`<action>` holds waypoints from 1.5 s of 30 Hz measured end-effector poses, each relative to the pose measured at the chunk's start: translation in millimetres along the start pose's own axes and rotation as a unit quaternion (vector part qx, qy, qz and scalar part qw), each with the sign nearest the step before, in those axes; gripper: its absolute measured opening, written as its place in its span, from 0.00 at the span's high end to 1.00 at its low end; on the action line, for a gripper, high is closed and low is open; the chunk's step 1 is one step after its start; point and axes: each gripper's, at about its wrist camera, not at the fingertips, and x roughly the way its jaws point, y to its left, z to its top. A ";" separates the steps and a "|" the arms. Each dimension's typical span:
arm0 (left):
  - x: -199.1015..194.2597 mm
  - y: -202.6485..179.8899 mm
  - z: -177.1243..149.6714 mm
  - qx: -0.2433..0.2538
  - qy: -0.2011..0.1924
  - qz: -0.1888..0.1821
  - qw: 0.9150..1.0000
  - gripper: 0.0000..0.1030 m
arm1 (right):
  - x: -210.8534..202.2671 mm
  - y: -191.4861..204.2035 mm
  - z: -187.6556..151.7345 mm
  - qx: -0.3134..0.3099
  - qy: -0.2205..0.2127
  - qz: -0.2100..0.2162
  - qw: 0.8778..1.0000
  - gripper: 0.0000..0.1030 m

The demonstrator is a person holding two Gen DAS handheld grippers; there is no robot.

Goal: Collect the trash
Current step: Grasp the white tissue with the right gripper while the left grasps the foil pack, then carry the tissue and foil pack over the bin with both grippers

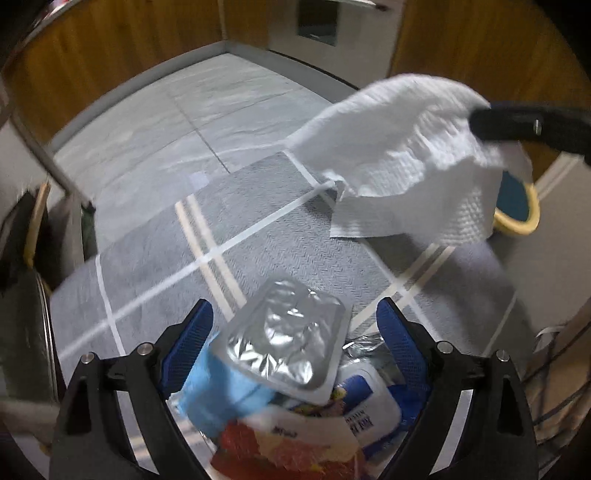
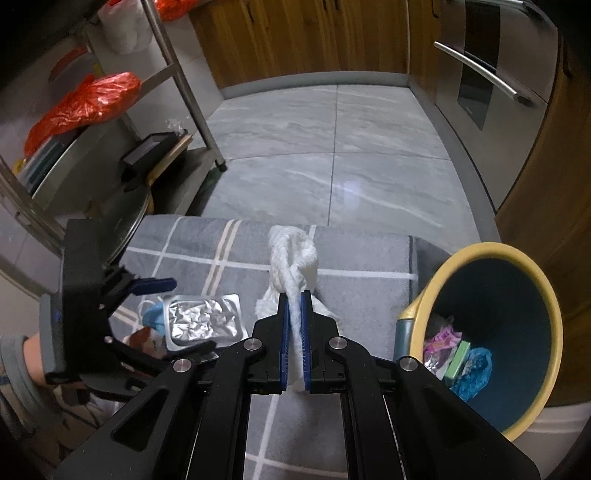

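My right gripper (image 2: 294,295) is shut on a white paper towel (image 2: 293,264) and holds it above the grey checked mat (image 2: 362,254); the towel also hangs at the upper right of the left wrist view (image 1: 402,155). My left gripper (image 1: 293,314) is open around a pile of trash on the mat: a silver foil tray (image 1: 284,339), a light blue wrapper (image 1: 221,391) and a red and white snack packet (image 1: 295,443). The foil tray also shows in the right wrist view (image 2: 201,319). A yellow-rimmed blue trash bin (image 2: 491,332) stands right of the mat and holds several wrappers.
A metal shelf rack (image 2: 177,81) with red plastic bags (image 2: 88,99) stands at the left. Wooden cabinets (image 2: 295,33) and a steel appliance door (image 2: 491,70) line the far side. Grey tile floor (image 2: 332,147) lies beyond the mat.
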 end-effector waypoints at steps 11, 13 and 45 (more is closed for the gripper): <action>28.3 -7.3 -1.4 0.043 0.055 -0.016 0.997 0.19 | 11.0 -8.5 1.6 0.011 0.007 -0.001 1.000 0.93; 28.5 -8.2 -1.5 0.047 0.057 -0.014 0.997 0.25 | 12.9 -6.7 1.7 0.007 0.007 -0.001 1.000 0.93; -46.3 -28.9 19.8 0.049 -0.051 0.002 0.997 0.35 | -19.7 -14.3 5.9 0.018 -0.039 -0.014 0.999 0.93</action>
